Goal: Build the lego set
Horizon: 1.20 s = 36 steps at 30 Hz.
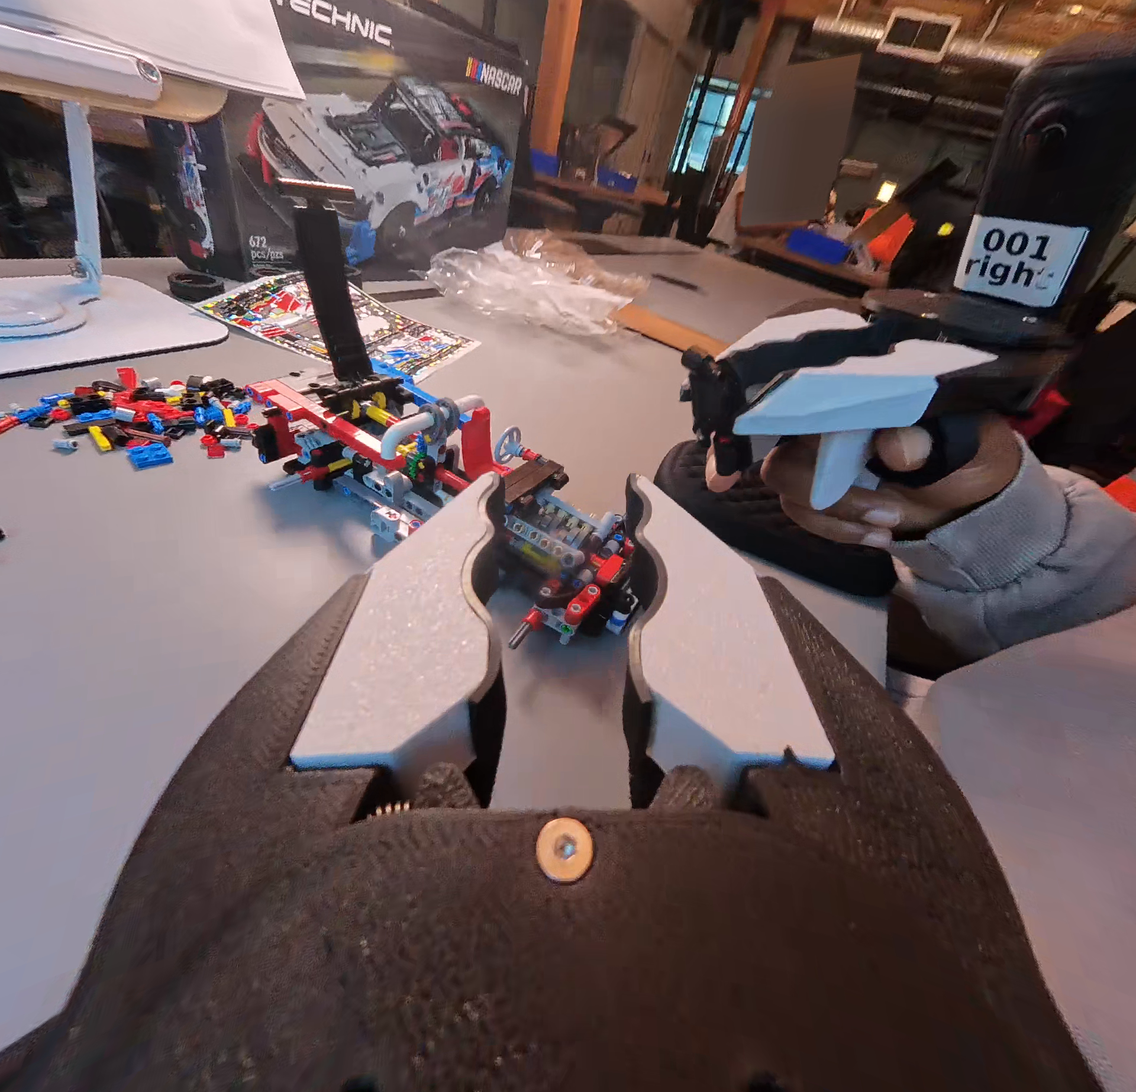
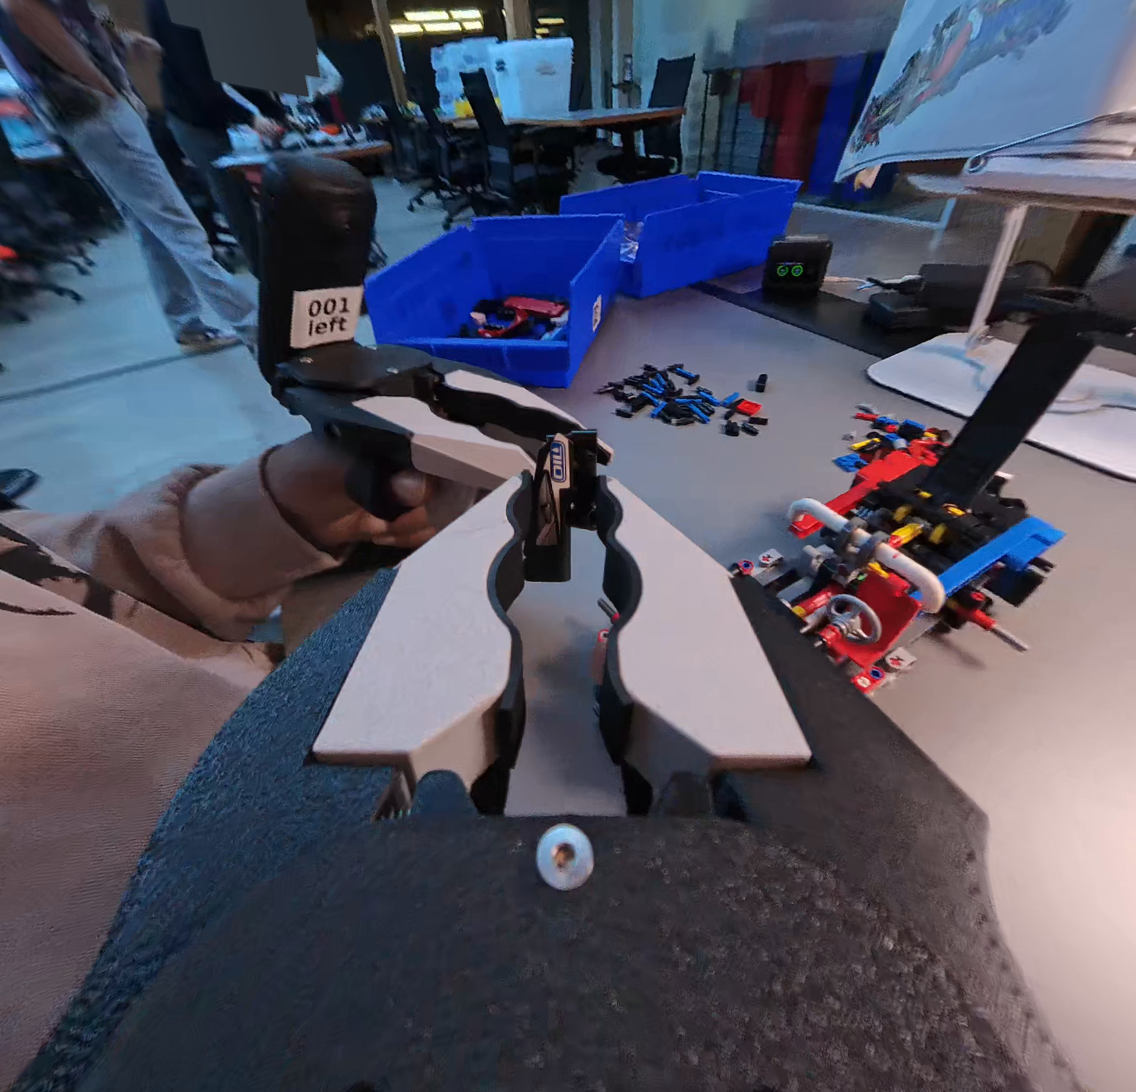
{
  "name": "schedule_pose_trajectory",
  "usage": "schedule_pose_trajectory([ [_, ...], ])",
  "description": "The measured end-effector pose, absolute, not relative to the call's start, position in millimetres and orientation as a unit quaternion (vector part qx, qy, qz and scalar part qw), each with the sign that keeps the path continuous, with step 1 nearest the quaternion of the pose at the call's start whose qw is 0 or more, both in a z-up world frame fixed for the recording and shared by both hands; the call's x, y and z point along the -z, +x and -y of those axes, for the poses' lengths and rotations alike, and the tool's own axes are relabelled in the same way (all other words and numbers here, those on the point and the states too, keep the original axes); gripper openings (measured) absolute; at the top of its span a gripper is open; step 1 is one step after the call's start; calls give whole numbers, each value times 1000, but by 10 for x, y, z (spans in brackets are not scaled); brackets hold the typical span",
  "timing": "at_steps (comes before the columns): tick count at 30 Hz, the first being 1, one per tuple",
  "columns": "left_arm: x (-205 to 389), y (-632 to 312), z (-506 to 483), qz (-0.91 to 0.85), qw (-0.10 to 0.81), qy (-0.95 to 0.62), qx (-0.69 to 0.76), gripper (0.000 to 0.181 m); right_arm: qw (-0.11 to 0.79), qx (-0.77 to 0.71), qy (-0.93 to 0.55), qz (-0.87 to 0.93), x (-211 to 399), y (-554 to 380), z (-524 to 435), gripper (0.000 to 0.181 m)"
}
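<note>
Right gripper point(image 2: 562, 509) fingers clamped on a small black part point(image 2: 550, 515), held above the desk point(image 1: 153, 601). Left gripper point(image 1: 562, 503) fingers apart, straddling the car frame's point(image 1: 399, 441) near end; frame lies lengthwise ahead-left.

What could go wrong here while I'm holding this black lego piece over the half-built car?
1. The right claw pinches the black piece only at its tips, so it may twist or drop.
2. The open left claw straddles the car chassis; shutting it carelessly could pop parts loose.

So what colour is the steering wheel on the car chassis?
Light grey steering wheel, mounted against a red panel; the right wrist view shows it best.
</note>
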<state>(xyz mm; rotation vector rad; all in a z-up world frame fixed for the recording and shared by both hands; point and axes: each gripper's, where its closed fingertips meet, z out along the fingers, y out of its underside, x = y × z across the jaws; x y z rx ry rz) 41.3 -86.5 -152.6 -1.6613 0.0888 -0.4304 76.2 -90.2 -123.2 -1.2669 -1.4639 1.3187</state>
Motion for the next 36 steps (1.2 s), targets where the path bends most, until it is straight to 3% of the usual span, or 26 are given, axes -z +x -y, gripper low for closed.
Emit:
schedule_pose_trajectory([
  [8, 1517, 367, 920, -26, 663, -724, 186, 38, 386, -511, -503, 580, 1283, 820, 929, 18],
  [19, 1628, 292, 822, -18, 660, -750, 39, 52, 389, -506, -569, 518, 1426, 978, 530, 18],
  [36, 1715, 162, 936, 8, 623, -780, 55, 54, 423, -430, -610, 514, 1583, 1077, 106, 17],
])
